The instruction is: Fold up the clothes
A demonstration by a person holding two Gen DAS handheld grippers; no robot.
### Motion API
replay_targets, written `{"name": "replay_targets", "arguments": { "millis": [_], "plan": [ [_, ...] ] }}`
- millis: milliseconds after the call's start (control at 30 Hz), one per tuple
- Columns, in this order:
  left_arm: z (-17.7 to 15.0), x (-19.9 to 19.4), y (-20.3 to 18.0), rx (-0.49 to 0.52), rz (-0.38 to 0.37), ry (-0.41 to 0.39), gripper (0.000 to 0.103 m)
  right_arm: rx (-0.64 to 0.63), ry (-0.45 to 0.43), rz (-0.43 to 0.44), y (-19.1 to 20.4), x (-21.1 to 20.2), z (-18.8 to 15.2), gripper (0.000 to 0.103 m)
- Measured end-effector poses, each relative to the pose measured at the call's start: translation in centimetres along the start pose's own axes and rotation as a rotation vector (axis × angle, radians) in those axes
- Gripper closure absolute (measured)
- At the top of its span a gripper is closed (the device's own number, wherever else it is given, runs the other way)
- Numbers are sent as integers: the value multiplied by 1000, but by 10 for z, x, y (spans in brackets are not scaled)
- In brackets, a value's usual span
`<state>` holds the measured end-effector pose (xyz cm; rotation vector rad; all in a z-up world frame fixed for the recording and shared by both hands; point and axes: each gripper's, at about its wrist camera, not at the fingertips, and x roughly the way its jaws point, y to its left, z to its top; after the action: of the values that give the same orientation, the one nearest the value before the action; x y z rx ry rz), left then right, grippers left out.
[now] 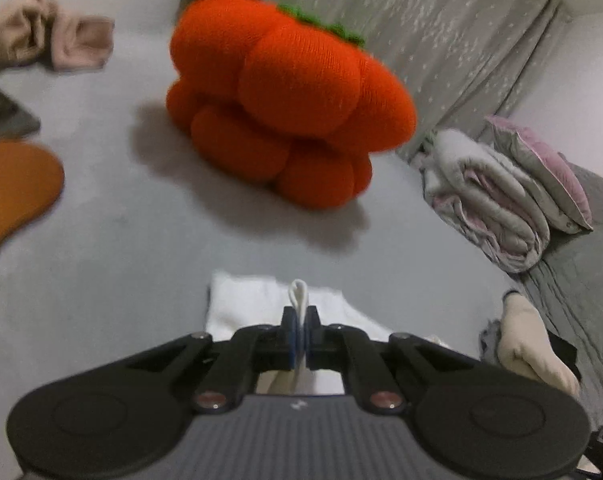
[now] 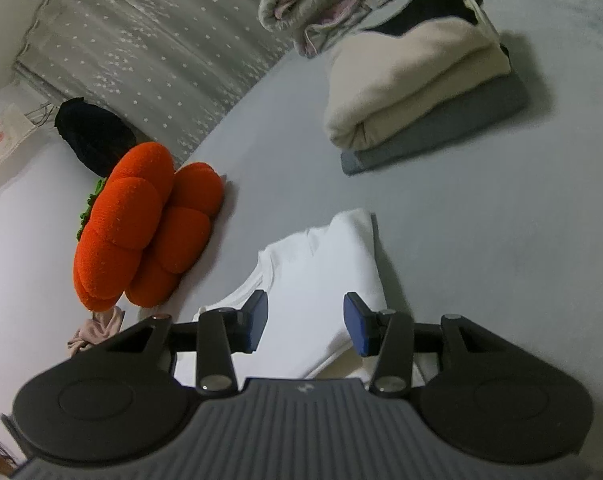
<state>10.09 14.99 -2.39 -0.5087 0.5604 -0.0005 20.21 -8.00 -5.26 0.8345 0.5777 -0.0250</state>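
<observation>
A white garment (image 1: pixel 253 304) lies on the grey bed sheet (image 1: pixel 121 260) right in front of me. My left gripper (image 1: pixel 300 338) is shut on a pinched-up fold of that white cloth, which sticks up between the blue pads. In the right wrist view the same white garment (image 2: pixel 321 276) spreads out flat, partly folded. My right gripper (image 2: pixel 306 322) hovers over it with its jaws apart and nothing pinched between the blue pads (image 2: pixel 355 326).
An orange pumpkin-shaped cushion (image 1: pixel 285 100) sits just beyond the garment. A stack of folded clothes (image 2: pixel 417 92), cream on grey, lies to the right. A rolled quilt (image 1: pixel 489 196), a pillow (image 1: pixel 541 168), pink crumpled clothes (image 1: pixel 53 36) and an orange pad (image 1: pixel 13 184) ring the area.
</observation>
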Motion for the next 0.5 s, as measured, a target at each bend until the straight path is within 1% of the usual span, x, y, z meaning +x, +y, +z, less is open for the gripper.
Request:
{"name": "replay_targets", "arguments": {
  "millis": [33, 100, 133, 167, 267, 333, 400, 500],
  "plan": [
    [2, 1, 0, 8, 15, -12, 99, -12, -8, 4, 1, 0, 0, 56],
    [4, 7, 3, 15, 49, -12, 99, -36, -11, 14, 3, 1, -1, 63],
    [3, 9, 4, 13, 59, -6, 99, -50, 2, 24, 5, 2, -1, 71],
    [2, 11, 6, 8, 66, 4, 99, -65, 19, 36, 7, 3, -2, 74],
    [1, 14, 7, 7, 75, 17, 99, -159, 97, 69, 19, 8, -13, 75],
    [0, 13, 6, 15, 76, 17, 99, -240, 147, 64, 28, 16, -25, 75],
    [-1, 14, 5, 29, 86, 17, 99, -317, 169, 23, 34, 26, -36, 75],
    [-5, 16, 5, 50, 114, 33, 99, -402, 131, -93, 34, 33, -42, 75]
  ]
}}
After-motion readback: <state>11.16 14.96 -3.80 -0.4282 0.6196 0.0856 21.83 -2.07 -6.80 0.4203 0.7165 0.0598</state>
